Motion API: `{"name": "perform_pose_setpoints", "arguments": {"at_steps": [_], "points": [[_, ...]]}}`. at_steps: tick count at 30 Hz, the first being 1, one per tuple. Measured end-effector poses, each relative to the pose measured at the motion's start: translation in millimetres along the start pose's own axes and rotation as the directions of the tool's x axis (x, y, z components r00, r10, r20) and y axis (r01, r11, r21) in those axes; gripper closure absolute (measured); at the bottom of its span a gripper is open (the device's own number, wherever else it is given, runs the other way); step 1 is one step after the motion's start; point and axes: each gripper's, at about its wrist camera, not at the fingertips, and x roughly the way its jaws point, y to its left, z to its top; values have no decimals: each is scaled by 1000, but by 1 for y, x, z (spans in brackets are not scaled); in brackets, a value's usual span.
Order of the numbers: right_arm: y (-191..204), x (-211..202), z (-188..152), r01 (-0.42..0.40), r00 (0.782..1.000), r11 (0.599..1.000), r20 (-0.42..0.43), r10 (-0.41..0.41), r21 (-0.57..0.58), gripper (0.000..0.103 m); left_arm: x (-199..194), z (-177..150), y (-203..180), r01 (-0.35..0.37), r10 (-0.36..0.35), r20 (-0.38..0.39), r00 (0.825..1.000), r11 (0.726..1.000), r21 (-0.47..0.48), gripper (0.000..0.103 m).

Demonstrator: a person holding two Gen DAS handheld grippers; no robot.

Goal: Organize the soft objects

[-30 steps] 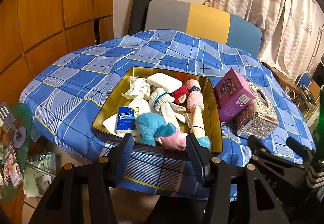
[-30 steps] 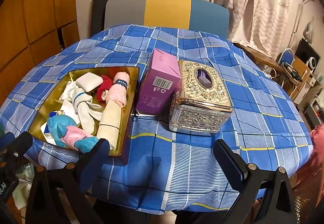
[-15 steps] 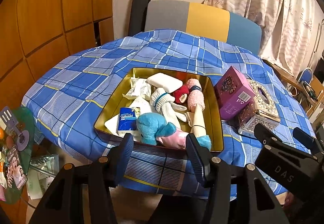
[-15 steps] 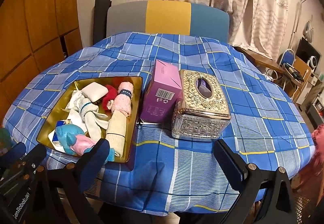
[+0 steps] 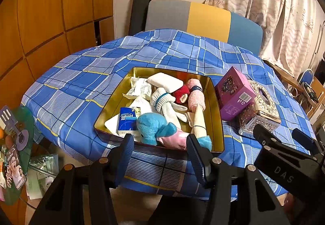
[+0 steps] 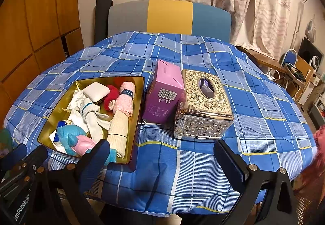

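Observation:
A gold tin tray (image 5: 215, 103) (image 6: 140, 99) sits on the blue plaid table and holds soft things: a blue and pink plush toy (image 5: 154, 128) (image 6: 71, 137), white socks (image 5: 166, 101) (image 6: 91, 113), a pink rolled towel (image 5: 195, 95) (image 6: 125, 101), a red item (image 5: 181, 94), a white pad (image 5: 165, 81) and a Tempo tissue pack (image 5: 127, 121). My left gripper (image 5: 160, 149) is open and empty, just short of the tray's near edge. My right gripper (image 6: 162, 153) is wide open and empty over the table's front edge, right of the tray.
A purple box (image 6: 164, 97) (image 5: 233, 92) and an ornate metal tissue box (image 6: 203, 105) (image 5: 258, 111) stand right of the tray. A grey, yellow and blue chair (image 6: 168, 16) is behind the table. A side table with clutter (image 5: 14, 149) is at the lower left.
Both grippers have pulled back and up a little, so the table looks slightly farther. The right gripper now shows larger in the left wrist view. Objects in the tray have not moved.

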Motion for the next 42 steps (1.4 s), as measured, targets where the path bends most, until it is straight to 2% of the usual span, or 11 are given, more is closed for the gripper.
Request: {"name": "perform_pose_setpoints", "arguments": {"at_steps": [26,42], "points": [[-2,4,-2,-12,1000,1000,-21,13,15,0,-3,0,-2,-24,24,32,999,1000,16,49],[-2,6,-1,-18,999,1000,-31,18,15,0,-3,-1,-4,-7,7,29,1000,1000,20,49]]}}
